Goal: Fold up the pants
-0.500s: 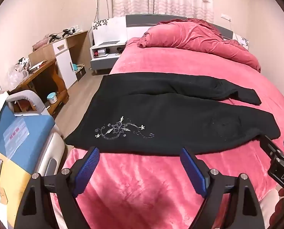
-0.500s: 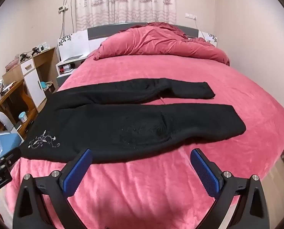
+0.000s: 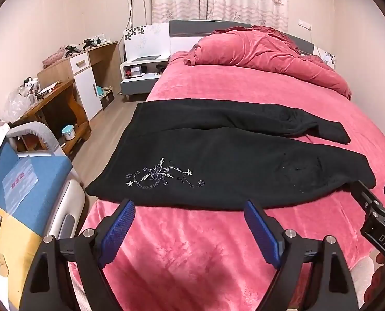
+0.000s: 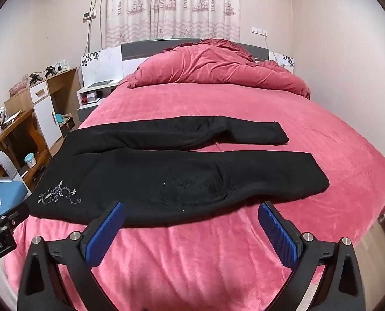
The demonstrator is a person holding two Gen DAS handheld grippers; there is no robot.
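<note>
On the pink bed [image 3: 192, 246], black pants [image 3: 218, 160] lie flat; my left fingers [image 3: 125, 223] and right fingers [image 4: 107, 230] hover spread, empty.

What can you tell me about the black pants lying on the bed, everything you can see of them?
The black pants look like thick, soft knit or fleece. They lie flat and unfolded across the pink bed cover, waist toward the left edge, both legs reaching right with a narrow gap between them. The farther leg looks shorter and slightly rumpled. Silvery floral embroidery sits near the waist on the nearer leg. Only the bed cover touches them; neither gripper does.
</note>
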